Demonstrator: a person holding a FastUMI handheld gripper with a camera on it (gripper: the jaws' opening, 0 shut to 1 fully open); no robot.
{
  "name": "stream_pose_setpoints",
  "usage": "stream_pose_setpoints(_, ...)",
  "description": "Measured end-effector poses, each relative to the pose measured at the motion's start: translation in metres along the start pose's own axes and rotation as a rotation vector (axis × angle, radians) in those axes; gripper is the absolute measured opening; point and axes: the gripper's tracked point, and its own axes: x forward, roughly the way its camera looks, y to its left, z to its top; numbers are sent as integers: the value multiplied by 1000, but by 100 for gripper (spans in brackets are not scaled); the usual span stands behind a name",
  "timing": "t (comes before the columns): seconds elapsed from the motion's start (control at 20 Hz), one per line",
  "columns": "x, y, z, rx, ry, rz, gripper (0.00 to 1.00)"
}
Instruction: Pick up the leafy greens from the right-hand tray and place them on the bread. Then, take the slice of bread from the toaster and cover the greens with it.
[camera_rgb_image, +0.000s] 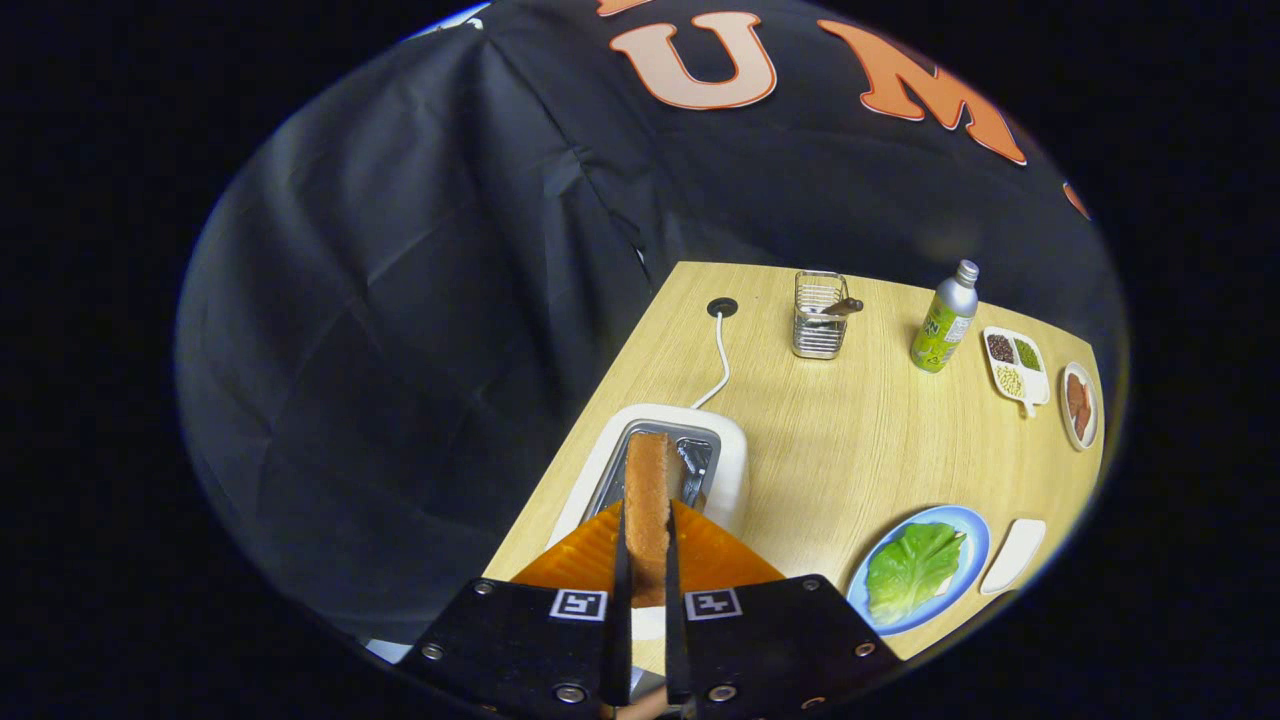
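Gripper (646, 560) fingers clamp the slice of bread (647, 500) edge-on, one finger pressed against each broad face, with the slice standing upright between them and reaching forward beyond the fingertips. Directly ahead and below lies the toaster (735, 450), whose open slot runs in line with the slice; whether the bottom edge is wholly clear of the slot cannot be told. The slice's long axis runs along the fingers, away from the gripper, its thin crusted edge facing the camera and its broad faces turned left and right. To the right of the fingers, level with their tips, sits the plate (975, 530) carrying the leafy greens (915, 570), already spread flat; any lower bread is hidden beneath them. By this evidence the second step is in hand: the slice is held and the covering remains to be done. The next move probably calls for a lift clear of the toaster, a carry rightward over the plate, and a quarter-turn to lay a broad face down on the greens.
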Motion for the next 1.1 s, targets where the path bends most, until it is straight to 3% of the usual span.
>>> stream_pose_setpoints(0.35, -41, -16, -2, 29, -43, 97, 14)
stream_pose_setpoints(0.65, -64, -60, -14, 75, -84, 131, 14)
stream_pose_setpoints(1.1, -69, -161, -43, 140, -99, 96, 14)
